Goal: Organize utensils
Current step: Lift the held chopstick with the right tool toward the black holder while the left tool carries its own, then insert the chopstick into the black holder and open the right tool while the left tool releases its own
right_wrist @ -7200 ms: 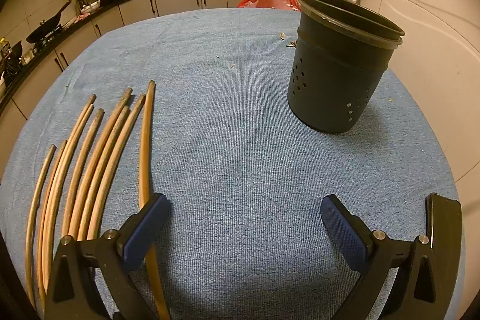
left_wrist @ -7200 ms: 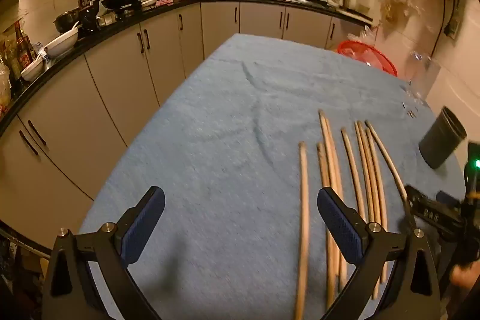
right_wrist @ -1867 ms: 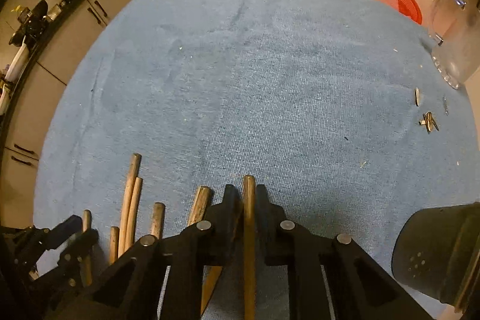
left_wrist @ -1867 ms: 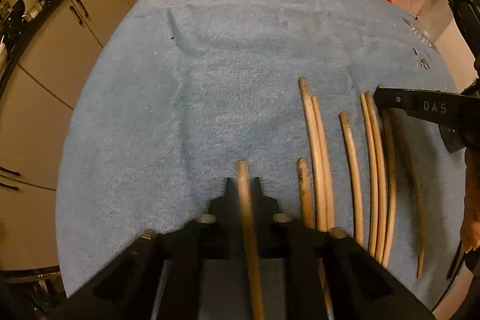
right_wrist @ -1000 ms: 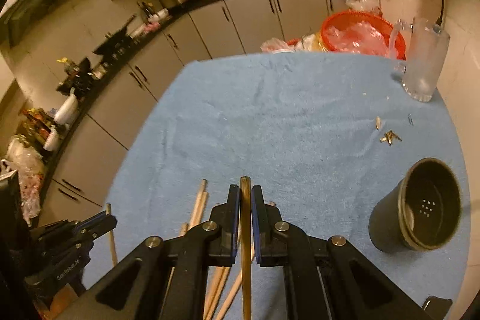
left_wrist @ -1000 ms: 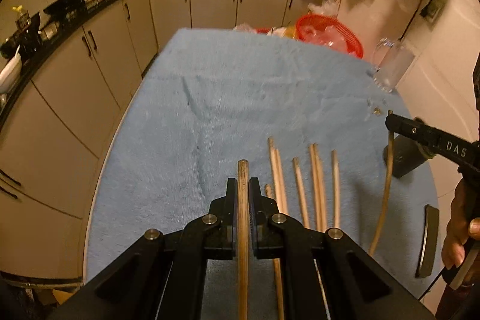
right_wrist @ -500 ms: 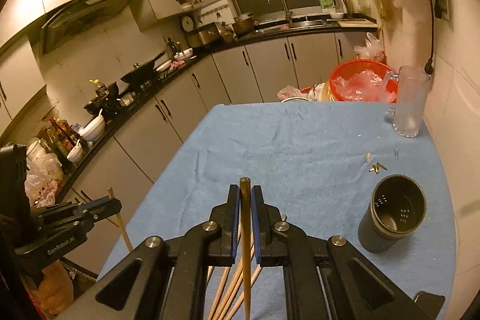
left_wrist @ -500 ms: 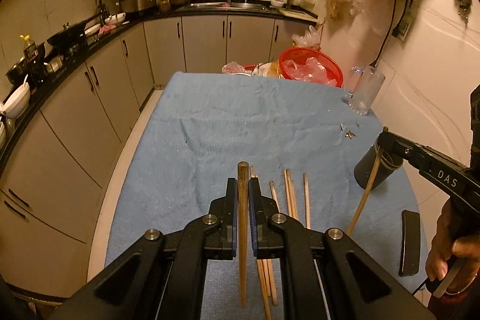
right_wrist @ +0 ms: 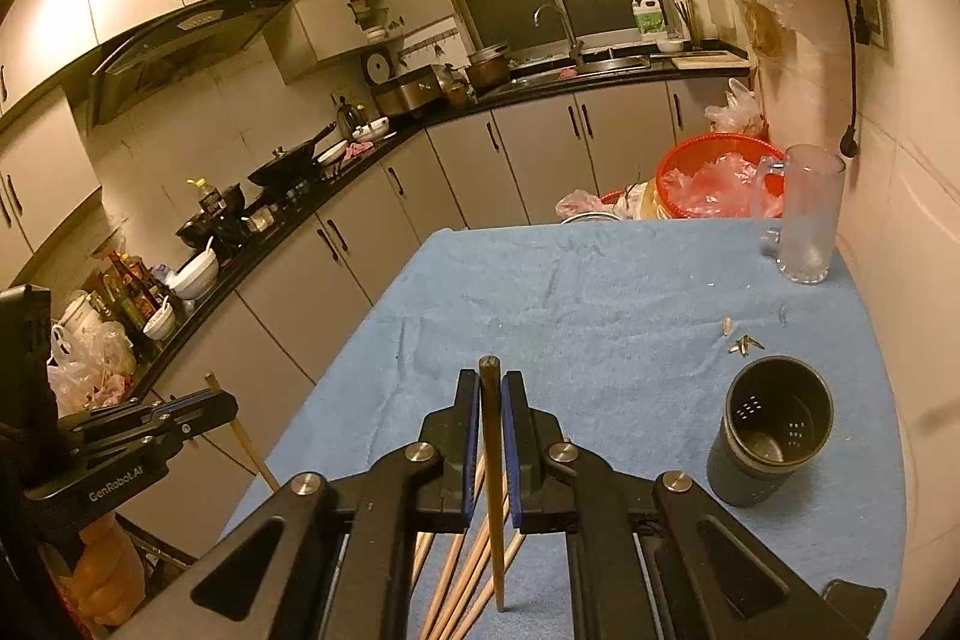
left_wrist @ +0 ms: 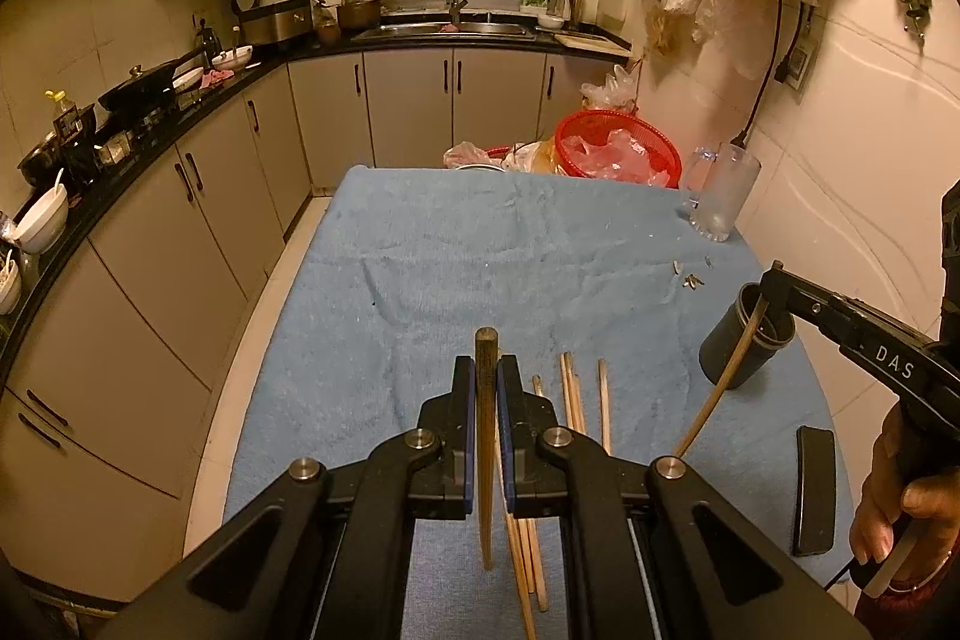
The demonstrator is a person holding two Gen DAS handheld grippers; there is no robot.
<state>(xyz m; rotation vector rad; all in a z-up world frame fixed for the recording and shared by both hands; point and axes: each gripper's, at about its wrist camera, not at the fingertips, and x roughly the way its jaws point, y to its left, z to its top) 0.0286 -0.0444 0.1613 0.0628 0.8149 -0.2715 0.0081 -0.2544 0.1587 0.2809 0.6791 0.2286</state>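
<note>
Both your grippers, left (left_wrist: 486, 388) and right (right_wrist: 492, 412), clamp one upright chopstick each; the holder (right_wrist: 771, 430) stands right, nearer your right gripper.

You hold one wooden chopstick (left_wrist: 486, 436) in each hand-held gripper, lifted off the cloth; the rest (left_wrist: 573, 400) lie side by side, left of the upright, empty dark holder (right_wrist: 771, 430).

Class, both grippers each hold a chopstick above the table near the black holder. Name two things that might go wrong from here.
The right gripper pinches its chopstick near the top, so the long lower end may swing and miss the holder. A stray tip might tip the light holder.
</note>
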